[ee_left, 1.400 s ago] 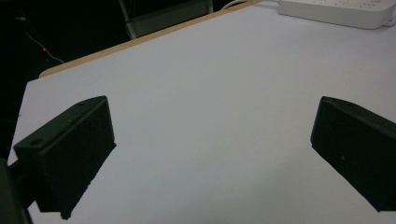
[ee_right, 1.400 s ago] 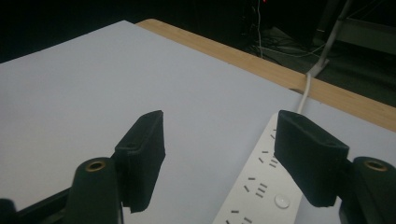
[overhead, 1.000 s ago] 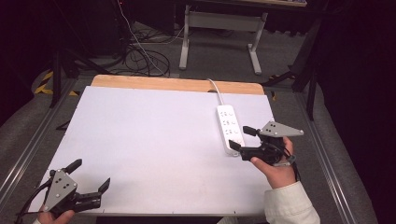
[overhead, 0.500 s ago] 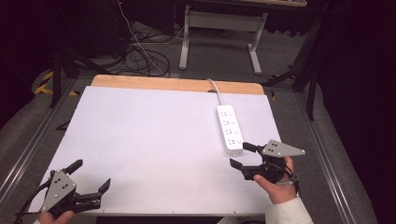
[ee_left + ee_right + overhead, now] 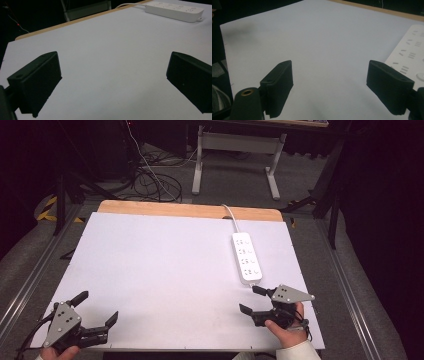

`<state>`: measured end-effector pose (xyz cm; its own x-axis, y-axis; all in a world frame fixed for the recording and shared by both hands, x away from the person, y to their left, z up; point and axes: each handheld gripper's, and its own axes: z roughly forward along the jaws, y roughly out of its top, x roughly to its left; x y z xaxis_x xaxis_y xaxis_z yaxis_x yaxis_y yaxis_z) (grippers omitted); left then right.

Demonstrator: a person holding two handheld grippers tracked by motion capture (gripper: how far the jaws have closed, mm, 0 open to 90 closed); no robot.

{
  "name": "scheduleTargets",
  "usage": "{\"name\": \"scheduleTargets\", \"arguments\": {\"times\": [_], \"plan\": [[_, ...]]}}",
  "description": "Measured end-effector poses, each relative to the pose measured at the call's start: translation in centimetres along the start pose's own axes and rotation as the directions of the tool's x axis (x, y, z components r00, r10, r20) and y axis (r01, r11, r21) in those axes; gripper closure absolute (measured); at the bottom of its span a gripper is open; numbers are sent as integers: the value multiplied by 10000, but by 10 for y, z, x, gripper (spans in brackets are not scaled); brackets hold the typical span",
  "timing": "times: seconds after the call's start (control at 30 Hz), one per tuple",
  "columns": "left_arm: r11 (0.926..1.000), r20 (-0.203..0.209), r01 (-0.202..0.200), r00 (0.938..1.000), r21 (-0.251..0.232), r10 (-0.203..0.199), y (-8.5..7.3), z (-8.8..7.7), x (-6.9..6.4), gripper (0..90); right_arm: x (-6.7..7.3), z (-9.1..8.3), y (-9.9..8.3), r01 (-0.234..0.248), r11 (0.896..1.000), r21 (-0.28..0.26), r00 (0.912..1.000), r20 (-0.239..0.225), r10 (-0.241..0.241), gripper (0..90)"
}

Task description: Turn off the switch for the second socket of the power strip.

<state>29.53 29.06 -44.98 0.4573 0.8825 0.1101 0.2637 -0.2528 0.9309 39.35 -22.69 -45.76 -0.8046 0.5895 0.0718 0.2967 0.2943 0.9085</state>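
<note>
One power strip [image 5: 247,257] (two claws).

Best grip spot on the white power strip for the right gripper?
Take the power strip across its narrow width at the near, cable-free end, coming from above. It lies flat and long, running away from the open right gripper, with its cable leaving the far end.

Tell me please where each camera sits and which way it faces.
High view: above the person's side, looking forward and down on the table; shows both hands, left claw and right claw, both open.
Left gripper view: on the left claw, looking across the table toward the power strip; two black jaws.
Right gripper view: on the right claw, strip at its right edge; two jaws.
All share the strip.
</note>
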Motion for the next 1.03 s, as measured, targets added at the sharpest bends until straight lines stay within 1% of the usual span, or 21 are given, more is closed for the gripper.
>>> {"name": "scheduleTargets", "arguments": {"times": [0.1,0.17,0.27,0.37,0.43,0.53,0.67,0.73,0.83,0.87,0.97,1.03], "plan": [[10000,24,-2,10000,-18,2,0,0,0,4,2,5,-11,-66,9995,299,9999,-78,69,216],[10000,-22,-65,10000,-1,65,0,0,0,4,4,7,-15,-91,9992,392,9999,-61,93,216],[9999,-116,-162,9998,33,162,0,1,0,4,6,9,-23,-138,9989,451,9999,94,134,217],[9998,-67,-159,9999,91,160,0,1,1,4,7,12,-30,-113,9981,601,9998,161,103,217],[9999,-69,-120,9999,83,120,-1,1,0,4,7,12,-30,-17,9980,634,9998,221,3,216],[9998,-44,-155,9999,99,156,-1,1,0,5,8,11,-29,11,9988,499,9995,312,-27,217],[9996,-198,-252,9995,91,254,-1,1,0,4,5,6,-29,201,9988,438,9972,709,-232,225],[9996,-247,-277,9993,63,279,-1,1,0,4,3,3,-29,184,9992,357,9961,858,-214,230],[9996,-265,-290,9992,-3,290,-1,1,0,4,1,1,-30,121,9993,347,9961,874,-151,231],[9995,-270,-329,9991,-6,329,-1,1,1,4,1,1,-31,115,9991,402,9956,919,-152,232],[9996,-202,-273,9994,-4,273,-1,1,1,4,0,1,-31,161,9982,570,9939,1079,-222,231],[9997,-155,-240,9996,-11,239,-2,2,1,4,0,1,-30,70,9985,547,9952,973,-123,231]]}}
